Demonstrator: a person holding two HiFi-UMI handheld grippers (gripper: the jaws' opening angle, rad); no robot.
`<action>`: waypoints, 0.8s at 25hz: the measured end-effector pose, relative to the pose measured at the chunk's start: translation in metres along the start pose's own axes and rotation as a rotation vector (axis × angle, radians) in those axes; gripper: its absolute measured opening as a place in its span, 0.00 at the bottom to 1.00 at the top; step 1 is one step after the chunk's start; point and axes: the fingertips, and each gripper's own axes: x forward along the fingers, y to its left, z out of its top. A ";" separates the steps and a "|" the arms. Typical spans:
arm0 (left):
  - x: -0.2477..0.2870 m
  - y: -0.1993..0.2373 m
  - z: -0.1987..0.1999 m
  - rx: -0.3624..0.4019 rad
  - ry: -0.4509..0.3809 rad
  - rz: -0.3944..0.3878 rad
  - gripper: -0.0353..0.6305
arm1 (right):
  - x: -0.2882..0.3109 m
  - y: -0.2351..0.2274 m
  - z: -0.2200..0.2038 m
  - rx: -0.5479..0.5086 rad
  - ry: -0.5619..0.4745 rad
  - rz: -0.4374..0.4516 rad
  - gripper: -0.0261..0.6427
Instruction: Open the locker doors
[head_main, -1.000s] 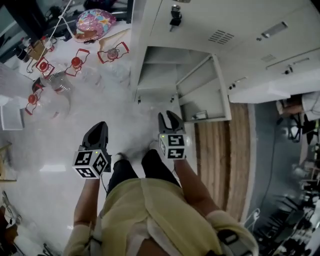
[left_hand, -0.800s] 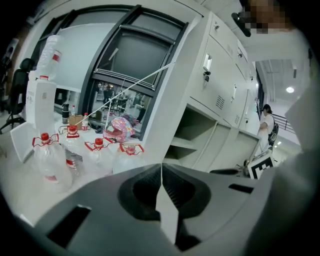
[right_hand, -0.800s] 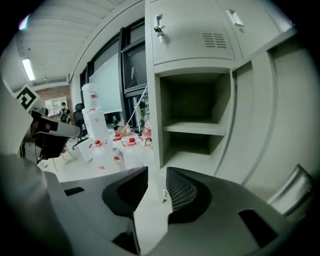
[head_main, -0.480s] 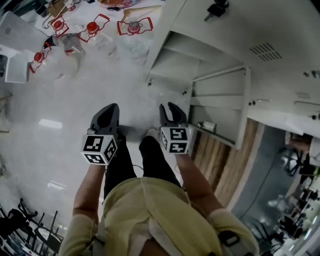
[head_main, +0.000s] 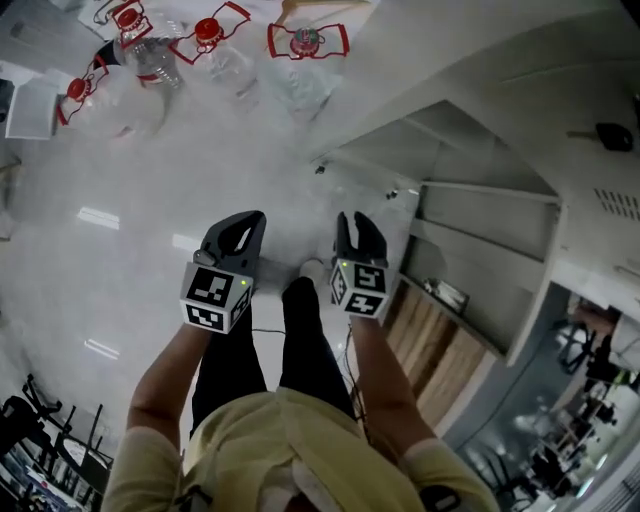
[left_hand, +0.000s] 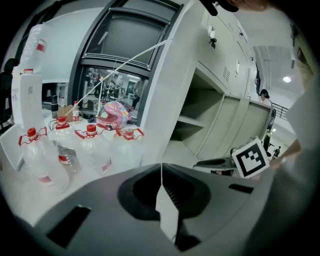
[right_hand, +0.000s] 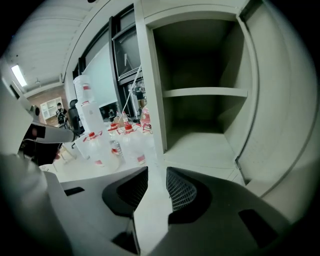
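A pale, glossy floor (head_main: 120, 210) fills most of my head view. Near its far edge I count several clear water bottles (head_main: 225, 58) with red caps and red carry handles, standing close together. A flat white box (head_main: 30, 105) lies just beside the leftmost bottle. A wood-grain strip (head_main: 440, 350) runs along the right side of the floor, and dark chairs (head_main: 45, 450) crowd the lower left corner. In the left gripper view I see a pink patterned rounded thing (left_hand: 112, 113) behind the bottles; I cannot tell what it is. A tall white container (left_hand: 27, 92) stands at the left, with a dark-framed window (left_hand: 127, 50) above it all.
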 end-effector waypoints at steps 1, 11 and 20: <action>0.004 0.004 -0.003 0.008 0.006 -0.007 0.07 | 0.006 0.002 -0.004 0.002 0.008 -0.002 0.20; 0.049 0.057 -0.057 -0.074 0.042 0.035 0.07 | 0.084 0.029 -0.045 -0.033 0.083 0.022 0.20; 0.096 0.062 -0.111 -0.091 0.073 0.017 0.07 | 0.151 0.018 -0.087 -0.020 0.133 0.022 0.20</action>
